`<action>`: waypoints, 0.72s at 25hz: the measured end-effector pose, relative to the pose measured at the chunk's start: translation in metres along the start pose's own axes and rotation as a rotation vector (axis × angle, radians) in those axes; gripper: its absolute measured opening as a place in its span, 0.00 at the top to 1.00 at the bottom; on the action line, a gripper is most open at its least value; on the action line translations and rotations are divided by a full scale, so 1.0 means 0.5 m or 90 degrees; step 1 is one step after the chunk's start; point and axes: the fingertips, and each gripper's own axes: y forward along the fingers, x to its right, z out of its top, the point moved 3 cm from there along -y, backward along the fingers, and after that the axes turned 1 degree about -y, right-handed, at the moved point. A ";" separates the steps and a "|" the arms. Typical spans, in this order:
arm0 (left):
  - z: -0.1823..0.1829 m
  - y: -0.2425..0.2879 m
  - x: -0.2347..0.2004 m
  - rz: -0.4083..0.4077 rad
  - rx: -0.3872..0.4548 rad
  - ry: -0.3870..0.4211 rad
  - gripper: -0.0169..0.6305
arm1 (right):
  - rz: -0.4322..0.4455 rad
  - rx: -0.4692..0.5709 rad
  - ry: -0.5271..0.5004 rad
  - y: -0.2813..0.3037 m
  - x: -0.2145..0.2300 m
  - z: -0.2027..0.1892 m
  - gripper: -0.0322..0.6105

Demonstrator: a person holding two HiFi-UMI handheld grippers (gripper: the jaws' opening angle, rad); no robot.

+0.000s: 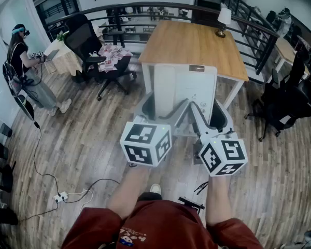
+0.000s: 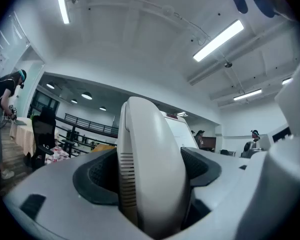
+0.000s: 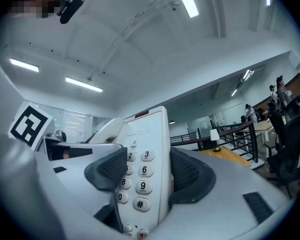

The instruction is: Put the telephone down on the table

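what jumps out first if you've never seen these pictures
A white plastic desk telephone is held in mid-air at the centre of the head view, the left gripper clamped on its handset side and the right gripper on its keypad side. Beyond it stands the light wooden table with a small lamp near its far right corner. A person wearing a headset stands far left.

Head view steeply down onto left gripper (image 1: pixel 163 110) and right gripper (image 1: pixel 210 117), each gripper view close behind its jaws, seemingly facing near level, all three sharing the telephone (image 1: pixel 184 87) between those jaws
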 end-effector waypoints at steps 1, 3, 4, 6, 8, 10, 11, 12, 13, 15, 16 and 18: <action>0.002 0.002 -0.002 -0.001 0.001 0.000 0.37 | 0.000 0.001 -0.001 0.003 0.000 0.001 0.51; 0.005 0.005 -0.007 -0.001 0.002 0.000 0.37 | 0.000 0.001 -0.003 0.010 -0.001 0.003 0.51; 0.006 0.007 -0.012 -0.001 0.002 0.000 0.37 | 0.001 0.000 -0.003 0.015 -0.002 0.001 0.51; 0.003 0.009 -0.025 0.001 0.000 -0.002 0.37 | 0.002 -0.004 -0.002 0.026 -0.007 -0.005 0.51; 0.001 0.012 -0.040 0.001 -0.003 -0.005 0.37 | 0.001 -0.008 -0.001 0.039 -0.012 -0.012 0.51; 0.000 0.015 -0.057 0.000 -0.002 -0.010 0.37 | 0.000 -0.010 -0.005 0.053 -0.017 -0.017 0.51; 0.001 0.018 -0.065 0.001 -0.002 -0.012 0.37 | 0.000 -0.011 -0.006 0.062 -0.020 -0.019 0.51; 0.001 0.020 -0.074 0.001 -0.002 -0.013 0.37 | 0.001 -0.013 -0.006 0.070 -0.022 -0.021 0.51; 0.002 0.023 -0.083 0.002 -0.001 -0.013 0.37 | 0.001 -0.014 -0.005 0.079 -0.024 -0.023 0.51; 0.005 0.030 -0.098 0.001 -0.001 -0.012 0.37 | 0.000 -0.014 -0.002 0.095 -0.027 -0.027 0.51; 0.006 0.033 -0.106 0.001 -0.001 -0.011 0.37 | -0.001 -0.014 0.000 0.103 -0.029 -0.029 0.51; 0.007 0.038 -0.122 -0.001 0.000 -0.009 0.37 | -0.002 -0.015 0.001 0.118 -0.034 -0.035 0.51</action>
